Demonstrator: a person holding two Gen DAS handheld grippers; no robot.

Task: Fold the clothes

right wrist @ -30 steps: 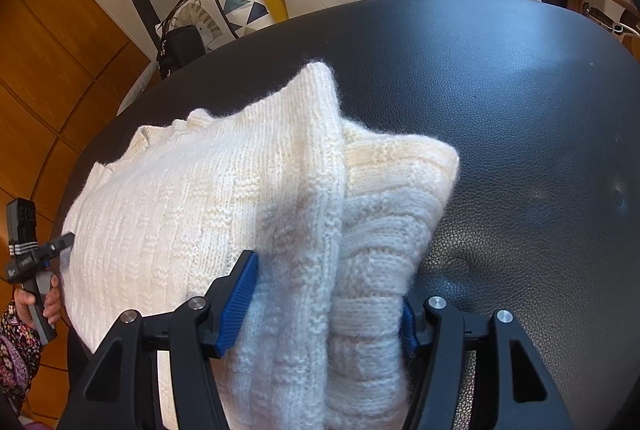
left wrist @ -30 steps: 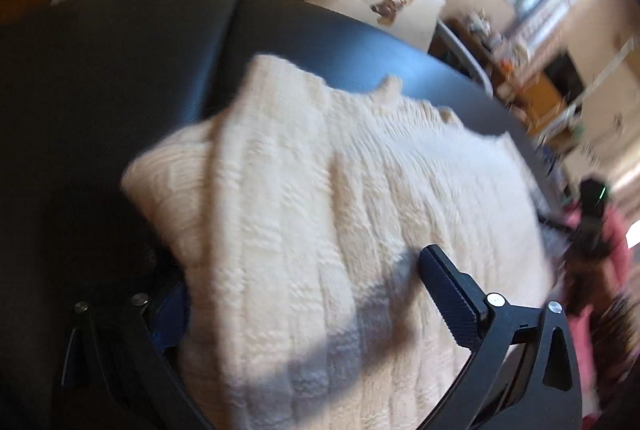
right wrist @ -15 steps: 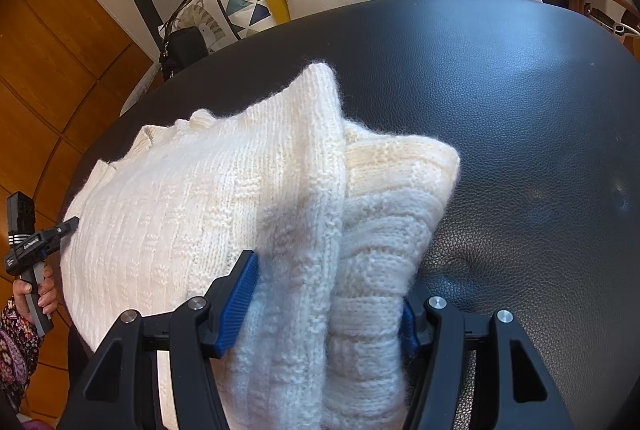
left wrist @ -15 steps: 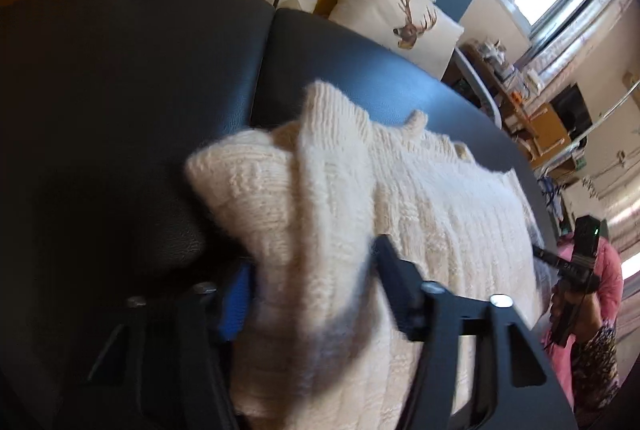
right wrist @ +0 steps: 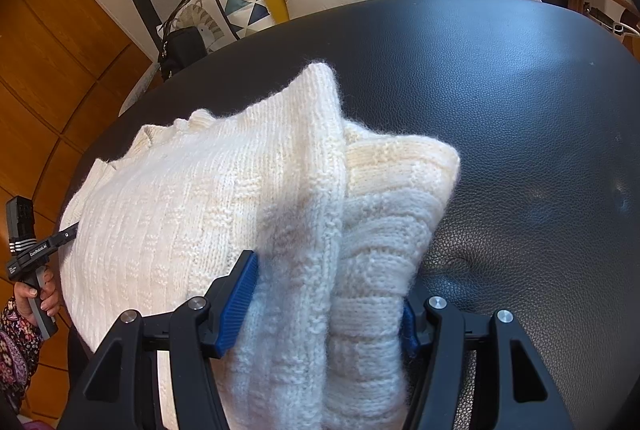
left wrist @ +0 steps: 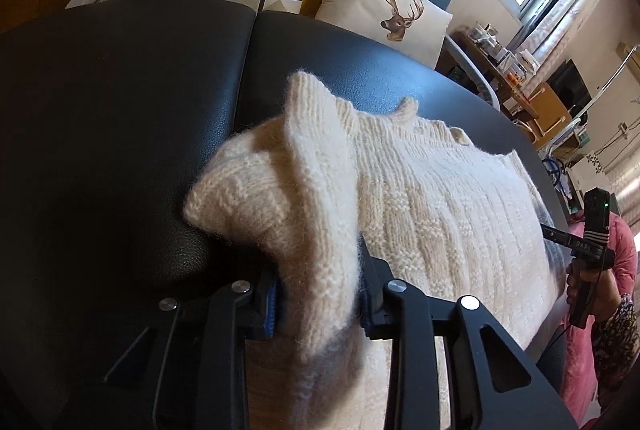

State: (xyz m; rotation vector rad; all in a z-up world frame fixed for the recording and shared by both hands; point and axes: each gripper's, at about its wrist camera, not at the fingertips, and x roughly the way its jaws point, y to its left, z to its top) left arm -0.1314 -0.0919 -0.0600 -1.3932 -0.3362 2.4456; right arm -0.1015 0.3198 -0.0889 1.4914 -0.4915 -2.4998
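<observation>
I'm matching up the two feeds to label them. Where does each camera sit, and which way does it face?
Left wrist: on the left gripper, looking down along its fingers at the sweater on the black couch; jaws, just closing, pinch a fold; the person's other hand shows far right.
Right wrist: on the right gripper, facing the same way; jaws clamp a thick fold; the left hand shows at the left edge.
Shared: sweater, couch, deer pillow.

I see the sweater [left wrist: 420, 198] is chunky cream knit wool, fuzzy & rough w/ ribbed rows. Bench [right wrist: 500, 78] looks like black grained leather, slight sheen. Fingers [right wrist: 238, 304]: matt black plastic, ridged blue pads, shiny metal screws.
</observation>
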